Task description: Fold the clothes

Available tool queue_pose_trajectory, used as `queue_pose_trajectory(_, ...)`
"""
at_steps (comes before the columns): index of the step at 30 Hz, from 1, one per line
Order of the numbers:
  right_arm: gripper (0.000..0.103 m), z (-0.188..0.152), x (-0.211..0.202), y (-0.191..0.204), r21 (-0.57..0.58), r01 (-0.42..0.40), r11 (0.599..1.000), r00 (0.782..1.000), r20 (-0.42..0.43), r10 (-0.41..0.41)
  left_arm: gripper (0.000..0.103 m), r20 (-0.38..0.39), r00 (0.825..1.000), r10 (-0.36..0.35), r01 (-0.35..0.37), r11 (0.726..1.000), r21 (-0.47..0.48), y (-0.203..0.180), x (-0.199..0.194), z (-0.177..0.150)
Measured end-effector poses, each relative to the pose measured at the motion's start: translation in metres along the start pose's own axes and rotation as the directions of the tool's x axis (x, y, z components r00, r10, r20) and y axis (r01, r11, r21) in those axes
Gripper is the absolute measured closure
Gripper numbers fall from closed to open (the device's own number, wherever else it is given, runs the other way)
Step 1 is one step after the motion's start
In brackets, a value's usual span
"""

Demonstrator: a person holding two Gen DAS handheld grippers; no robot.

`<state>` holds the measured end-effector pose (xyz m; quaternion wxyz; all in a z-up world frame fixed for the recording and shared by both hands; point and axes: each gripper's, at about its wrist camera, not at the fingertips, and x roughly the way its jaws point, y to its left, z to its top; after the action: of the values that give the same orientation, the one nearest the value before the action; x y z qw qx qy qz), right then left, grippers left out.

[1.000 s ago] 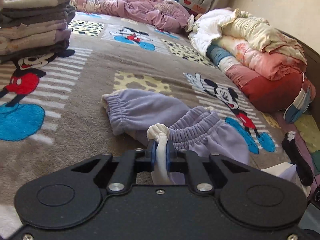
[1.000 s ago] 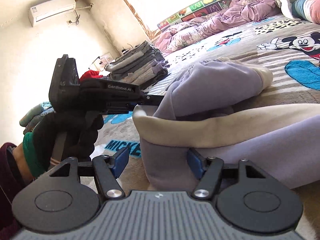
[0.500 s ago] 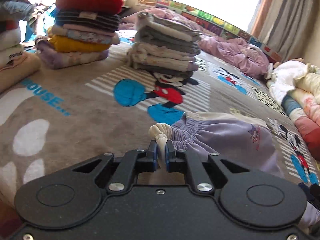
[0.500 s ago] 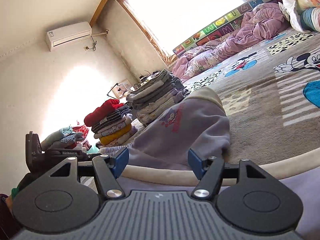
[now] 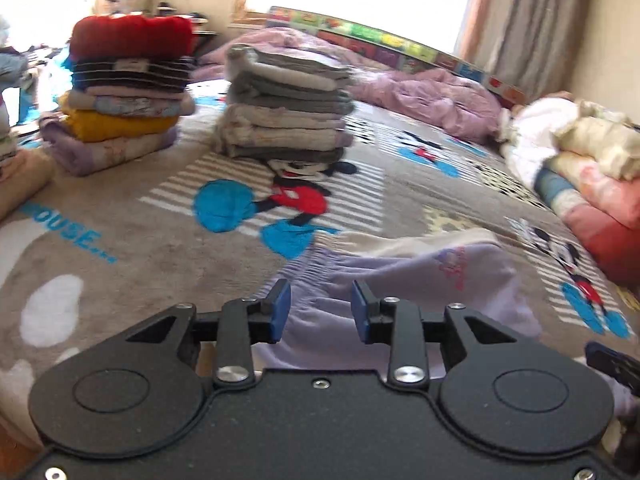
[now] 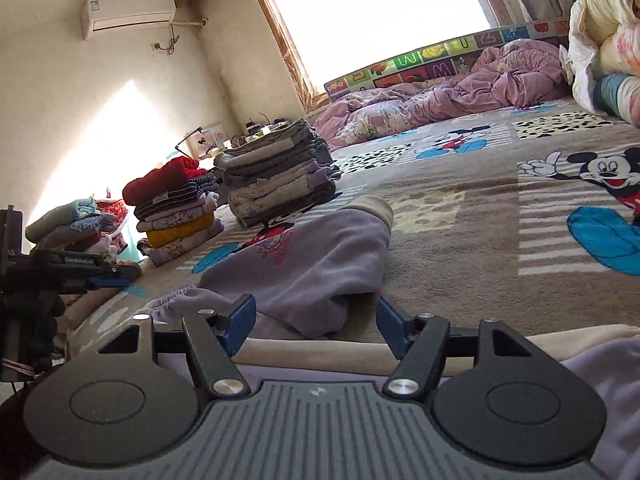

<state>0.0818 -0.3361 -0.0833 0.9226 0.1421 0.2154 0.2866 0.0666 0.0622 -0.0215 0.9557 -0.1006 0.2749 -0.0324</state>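
Note:
A lilac child's garment (image 5: pixel 420 280) with a cream lining, elastic waistband and a small pink print lies bunched on the Mickey Mouse blanket (image 5: pixel 120 232). It also shows in the right wrist view (image 6: pixel 312 264). My left gripper (image 5: pixel 319 310) is open and empty, just above the waistband edge. My right gripper (image 6: pixel 316 322) is open and empty, low over a cream hem (image 6: pixel 320 354) of the garment. The left gripper shows at the left edge of the right wrist view (image 6: pixel 96 276).
Stacks of folded clothes stand at the back: a grey pile (image 5: pixel 284 108), a pile topped by a red item (image 5: pixel 128 88), and a third (image 6: pixel 76 220). A rumpled pink quilt (image 5: pixel 432 96) and rolled bedding (image 5: pixel 580 160) lie along the far and right sides.
My left gripper has opened and let go of the waistband it pinched. The garment has dropped flat on the blanket. My right gripper stays open.

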Motion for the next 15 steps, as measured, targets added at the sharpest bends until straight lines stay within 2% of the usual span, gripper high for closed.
queue_pose_trajectory(2,0.036,0.0,-0.015,-0.018,0.064,0.069,0.996,0.997,0.033,-0.071,0.054,-0.05,0.991,-0.121,0.126,0.987,0.099,-0.027,0.008,-0.006)
queue_pose_trajectory(4,0.033,-0.002,-0.034,-0.035,0.14,0.171,0.975,0.98,0.079,-0.183,0.052,-0.11,0.972,-0.206,0.223,0.959,0.175,-0.052,0.021,-0.016)
queue_pose_trajectory(5,0.032,-0.004,-0.041,-0.043,0.17,0.206,0.964,0.971,0.086,-0.223,0.047,-0.143,0.961,-0.237,0.263,0.942,0.209,-0.065,0.029,-0.022)
queue_pose_trajectory(8,0.027,-0.014,-0.052,-0.057,0.218,0.255,0.942,0.96,0.057,-0.273,0.046,-0.202,0.945,-0.257,0.306,0.914,0.266,-0.091,0.054,-0.033)
queue_pose_trajectory(12,0.025,-0.028,-0.067,-0.076,0.28,0.32,0.905,0.941,0.015,-0.337,0.045,-0.274,0.899,-0.342,0.417,0.859,0.295,-0.12,0.078,-0.033)
queue_pose_trajectory(15,0.039,-0.038,-0.078,-0.091,0.323,0.367,0.872,0.924,-0.02,-0.381,0.045,-0.311,0.878,-0.364,0.461,0.819,0.342,-0.145,0.09,-0.032)
